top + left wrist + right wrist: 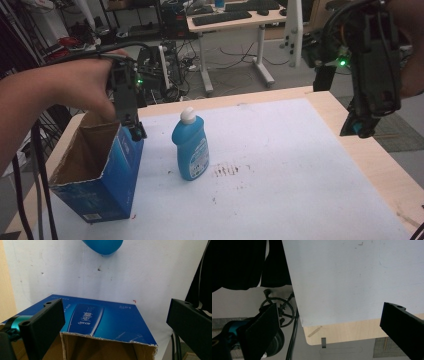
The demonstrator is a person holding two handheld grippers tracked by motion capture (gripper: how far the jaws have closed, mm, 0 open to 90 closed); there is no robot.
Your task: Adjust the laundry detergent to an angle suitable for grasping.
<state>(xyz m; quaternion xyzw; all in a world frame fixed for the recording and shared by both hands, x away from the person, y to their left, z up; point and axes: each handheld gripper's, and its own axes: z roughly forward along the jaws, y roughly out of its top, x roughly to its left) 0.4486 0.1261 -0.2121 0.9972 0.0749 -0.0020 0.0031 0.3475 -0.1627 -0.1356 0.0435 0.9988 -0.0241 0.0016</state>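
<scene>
High view: left gripper (pixel 136 131) over far right corner of open-topped blue carton (pixel 112 187), tips right at rim, maybe touching; can't tell. Left gripper view: jaws spread wide, one over the cardboard mouth, other out past the blue side wall (pixel 105 317), nothing between pads. Right gripper (pixel 361 127) up off table's right edge, well apart from everything; right gripper view: jaws wide apart, nothing held, looking down at white mat (pixel 352 277) corner and wooden table edge (pixel 352 332).

Carton: near-left part of mat, close to table's left edge. Upright, mouth up, torn rim, inside bare brown as far as visible. Long axis of footprint runs near-to-far, slightly angled; printed long wall faces right toward blue detergent bottle (pixel 191 146). Bottle just beside carton, apart, upright, white cap up, long axis vertical, label facing near-right.

Risks, as judgement:
- Carton looks light & empty → pinching one thin wall near a corner could tip it or drag it, esp. toward near-left table edge.
- Torn rim → wall may buckle or rip under jaw pressure.
- Sideways push w/ carton → could knock bottle; narrow base, tall, topples easily.
- Trailing cable beside carton → snag on rim poss.
- Right gripper far off → no bracing if carton slides.
</scene>
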